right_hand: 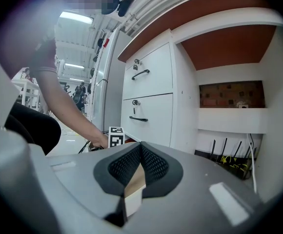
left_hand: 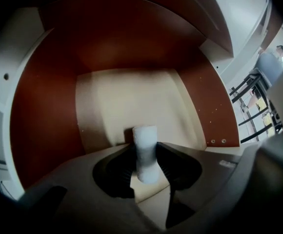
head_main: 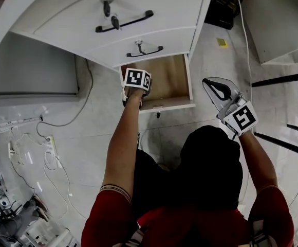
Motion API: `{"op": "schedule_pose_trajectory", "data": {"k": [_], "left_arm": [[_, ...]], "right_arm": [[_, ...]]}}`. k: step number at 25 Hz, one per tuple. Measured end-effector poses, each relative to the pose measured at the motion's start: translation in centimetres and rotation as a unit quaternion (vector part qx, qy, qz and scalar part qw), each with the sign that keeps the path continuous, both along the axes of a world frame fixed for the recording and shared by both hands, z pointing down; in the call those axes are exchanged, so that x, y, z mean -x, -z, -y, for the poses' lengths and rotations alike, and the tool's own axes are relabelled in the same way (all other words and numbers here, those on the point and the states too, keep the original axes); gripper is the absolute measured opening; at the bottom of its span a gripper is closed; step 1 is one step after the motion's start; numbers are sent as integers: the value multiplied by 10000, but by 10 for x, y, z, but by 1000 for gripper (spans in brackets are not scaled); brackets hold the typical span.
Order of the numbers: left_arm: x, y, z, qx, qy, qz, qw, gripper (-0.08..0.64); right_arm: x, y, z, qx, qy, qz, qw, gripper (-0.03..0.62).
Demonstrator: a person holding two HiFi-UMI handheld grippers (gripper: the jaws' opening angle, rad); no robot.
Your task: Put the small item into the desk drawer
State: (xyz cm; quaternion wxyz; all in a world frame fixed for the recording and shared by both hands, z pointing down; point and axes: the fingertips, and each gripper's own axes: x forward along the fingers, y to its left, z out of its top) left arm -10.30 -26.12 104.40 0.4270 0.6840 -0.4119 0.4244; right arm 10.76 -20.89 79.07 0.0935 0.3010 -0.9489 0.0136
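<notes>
The small white matte cylinder point(left_hand: 145, 136) stands end-on between the jaws of the left gripper point(left_hand: 146, 155). The pads lie against its two sides at its near half, and its far half pokes out past the tips. The jaws stand only as far apart as its width, so I take it as gripped. It hangs inside the open bottom drawer with the pale wooden floor point(head_main: 167, 78), near the drawer's left wall. The left gripper view does not show whether its far end touches that floor. The drawer belongs to a white desk pedestal with black bar handles point(head_main: 154, 14), and the two drawers above it are shut. The right gripper point(right_hand: 141, 147) is held well to the right of the drawer, over the tiled floor. Its jaws are closed tip to tip with nothing in them. The cylinder looks very light and a little chalky or fibrous, so probably not slippery, and too hard a squeeze might dent or crumble it. Being round, it would likely roll if laid on its side. A hold across its middle, as here, seems the soundest.
</notes>
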Motion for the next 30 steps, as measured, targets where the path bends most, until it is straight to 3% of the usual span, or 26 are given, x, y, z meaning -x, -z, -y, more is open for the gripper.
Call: {"op": "schedule_pose_trajectory", "data": {"k": [17, 25, 30], "left_arm": [[-5, 35, 0, -500, 106, -497, 9975, 189], [-4, 86, -8, -1110, -295, -862, 9896, 178], [6, 126, -20, -1698, -458, -1057, 9787, 122]], "right_arm": [[18, -2, -4, 102, 127, -72, 9998, 12], [40, 1, 10, 100, 237, 36, 9997, 12], [58, 19, 15, -16, 412, 37, 9991, 12]]}}
